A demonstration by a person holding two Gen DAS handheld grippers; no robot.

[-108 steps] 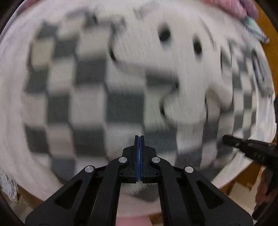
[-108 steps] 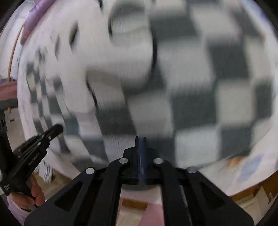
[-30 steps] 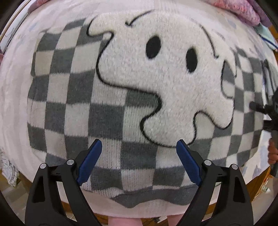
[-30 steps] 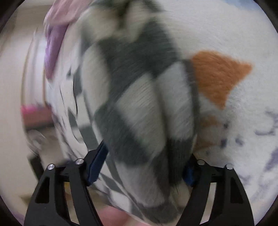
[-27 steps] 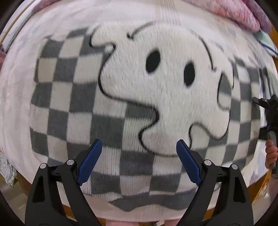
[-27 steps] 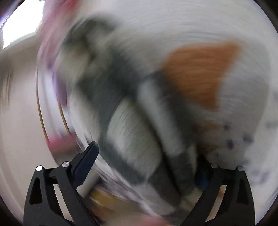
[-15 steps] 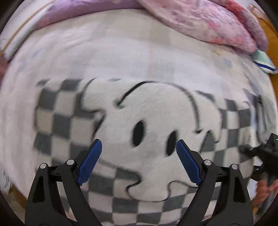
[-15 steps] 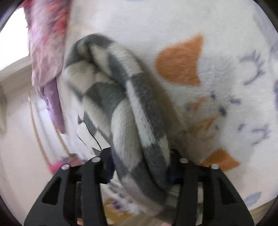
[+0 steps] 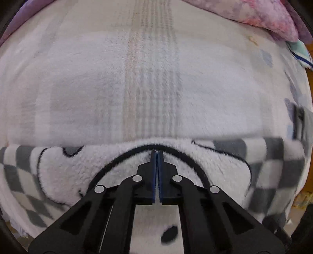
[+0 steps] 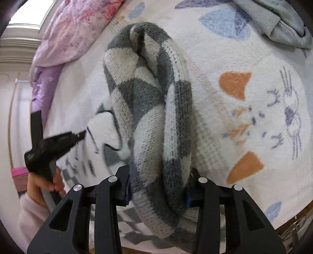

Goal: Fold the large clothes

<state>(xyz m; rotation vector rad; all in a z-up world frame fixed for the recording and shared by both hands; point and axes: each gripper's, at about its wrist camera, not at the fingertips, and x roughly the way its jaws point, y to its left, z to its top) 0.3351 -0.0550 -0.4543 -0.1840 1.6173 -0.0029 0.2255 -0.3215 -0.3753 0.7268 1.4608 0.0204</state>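
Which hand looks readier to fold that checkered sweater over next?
Probably the right. The right gripper is clamped on a bunched roll of the checkered sweater, lifted off the blanket. The left gripper is shut at the sweater's top edge, apparently holding nothing.

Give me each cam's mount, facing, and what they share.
Left wrist: on the left gripper, looking down at the checkered sweater on the white blanket; own shut fingers show.
Right wrist: on the right gripper, angled down, clamping a bunched sleeve; a hand holds the left gripper.
Shared: sweater, blanket, pink quilt.

Two close downward wrist views, shared sweater [image 9: 58, 172]
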